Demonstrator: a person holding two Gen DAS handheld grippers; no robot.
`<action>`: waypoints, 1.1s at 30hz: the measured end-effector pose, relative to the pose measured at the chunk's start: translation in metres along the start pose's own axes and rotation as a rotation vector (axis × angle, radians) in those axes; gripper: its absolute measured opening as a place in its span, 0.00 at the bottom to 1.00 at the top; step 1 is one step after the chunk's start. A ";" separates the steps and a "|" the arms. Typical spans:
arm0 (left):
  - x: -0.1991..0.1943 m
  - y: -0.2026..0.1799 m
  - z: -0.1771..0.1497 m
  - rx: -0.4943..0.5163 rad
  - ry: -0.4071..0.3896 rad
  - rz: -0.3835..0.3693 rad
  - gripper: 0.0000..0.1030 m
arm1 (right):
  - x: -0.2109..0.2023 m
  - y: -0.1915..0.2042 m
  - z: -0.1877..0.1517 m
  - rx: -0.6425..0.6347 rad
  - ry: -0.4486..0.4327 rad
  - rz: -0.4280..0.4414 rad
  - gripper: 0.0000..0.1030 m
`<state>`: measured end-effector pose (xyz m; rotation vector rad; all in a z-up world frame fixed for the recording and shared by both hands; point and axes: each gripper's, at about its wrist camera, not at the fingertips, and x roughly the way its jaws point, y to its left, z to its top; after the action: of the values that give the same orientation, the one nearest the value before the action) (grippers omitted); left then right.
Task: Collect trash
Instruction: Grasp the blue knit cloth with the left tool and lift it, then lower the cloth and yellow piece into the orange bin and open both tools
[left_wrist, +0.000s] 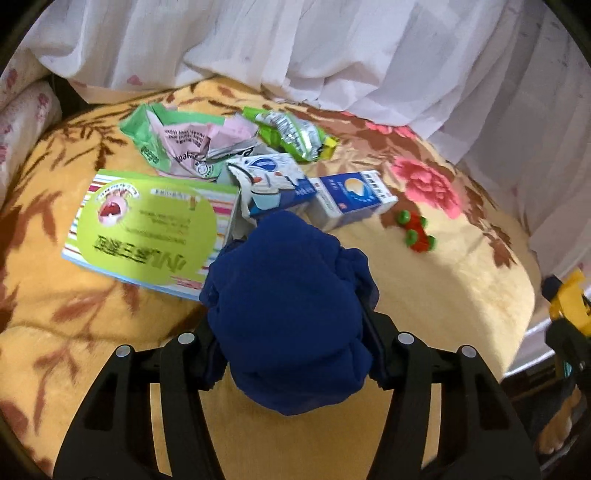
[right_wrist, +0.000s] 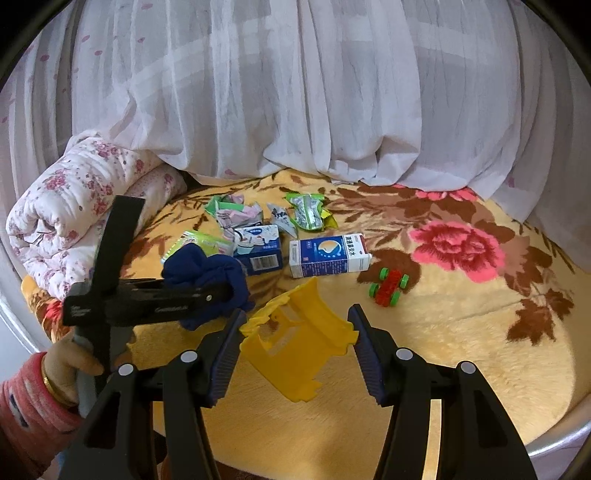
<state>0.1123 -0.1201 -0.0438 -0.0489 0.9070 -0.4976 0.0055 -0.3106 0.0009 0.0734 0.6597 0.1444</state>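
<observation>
1. Yellow plastic piece, a bent panel with cut-outs, sits clamped between the ribbed pads of the right gripper, lifted above the blanket.
2. Left gripper is closed on a bunched dark blue cloth; from the right wrist view the cloth bulges out of its jaws, and a hand in a pink sleeve holds the tool's handle.
3. Beyond the cloth, on the yellow flowered blanket, lies a flat lime-green box with printed lettering, touching a torn blue-and-white carton.
4. Just beside that carton lies a second blue-and-white carton, on its side.
5. Near it, apart from the cartons, stands a small red toy car with green wheels.
6. Farther back is the loose trash: a crumpled pink-and-green wrapper and a green foil snack bag, close together.
7. White sheer curtain hangs behind the bed, and a rolled floral quilt lies at the far left.
</observation>
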 end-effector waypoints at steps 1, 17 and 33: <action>-0.005 -0.002 -0.002 0.005 -0.005 -0.001 0.55 | -0.003 0.003 0.000 -0.004 -0.005 0.002 0.55; -0.116 -0.028 -0.069 0.080 -0.105 0.029 0.55 | -0.054 0.055 -0.018 -0.098 -0.042 0.076 0.55; -0.129 -0.027 -0.159 0.077 0.016 0.014 0.55 | -0.071 0.086 -0.071 -0.171 0.056 0.125 0.55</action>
<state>-0.0859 -0.0612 -0.0402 0.0314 0.9020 -0.5203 -0.1032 -0.2353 -0.0023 -0.0544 0.6960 0.3234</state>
